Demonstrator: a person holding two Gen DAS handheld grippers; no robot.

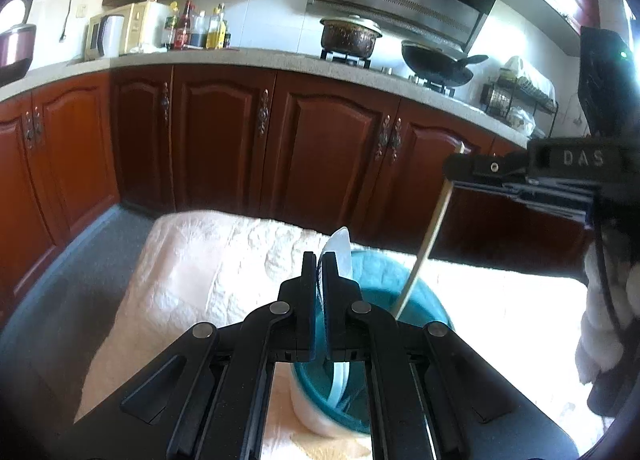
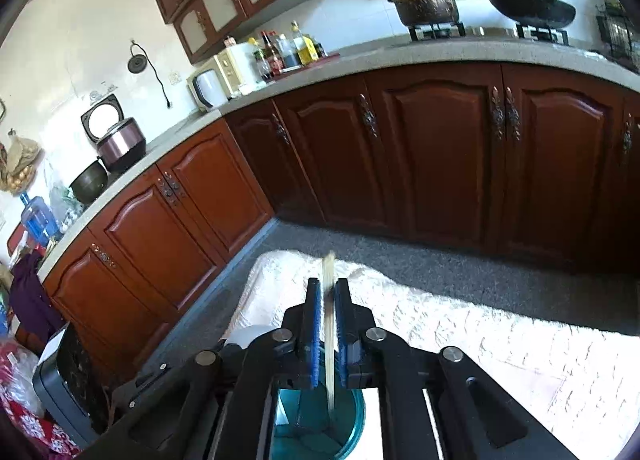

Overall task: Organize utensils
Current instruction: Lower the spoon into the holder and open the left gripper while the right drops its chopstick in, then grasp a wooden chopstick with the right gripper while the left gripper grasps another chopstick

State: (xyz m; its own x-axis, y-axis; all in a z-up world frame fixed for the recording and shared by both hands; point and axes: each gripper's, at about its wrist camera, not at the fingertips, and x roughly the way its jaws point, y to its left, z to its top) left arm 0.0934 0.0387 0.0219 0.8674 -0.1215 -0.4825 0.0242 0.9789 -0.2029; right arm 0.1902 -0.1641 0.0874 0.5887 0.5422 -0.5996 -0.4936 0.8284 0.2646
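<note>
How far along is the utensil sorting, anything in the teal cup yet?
Done: nothing shows fully released in the teal cup. In hand: the left gripper is shut on a white spoon whose lower end reaches into the cup; the chopstick stands between the right gripper pads, which no longer press it, tip down inside the cup. Left: release the spoon, pull both grippers clear. No other loose utensils visible on the white cloth.

Bright daylight, blown-out cloth (image 2: 520,344), fisheye vignette, slight motion blur

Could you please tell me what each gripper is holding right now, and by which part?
Left gripper: white spoon, pinched mid-handle. Right gripper: jaws slightly apart around the chopstick; grip unclear.
</note>
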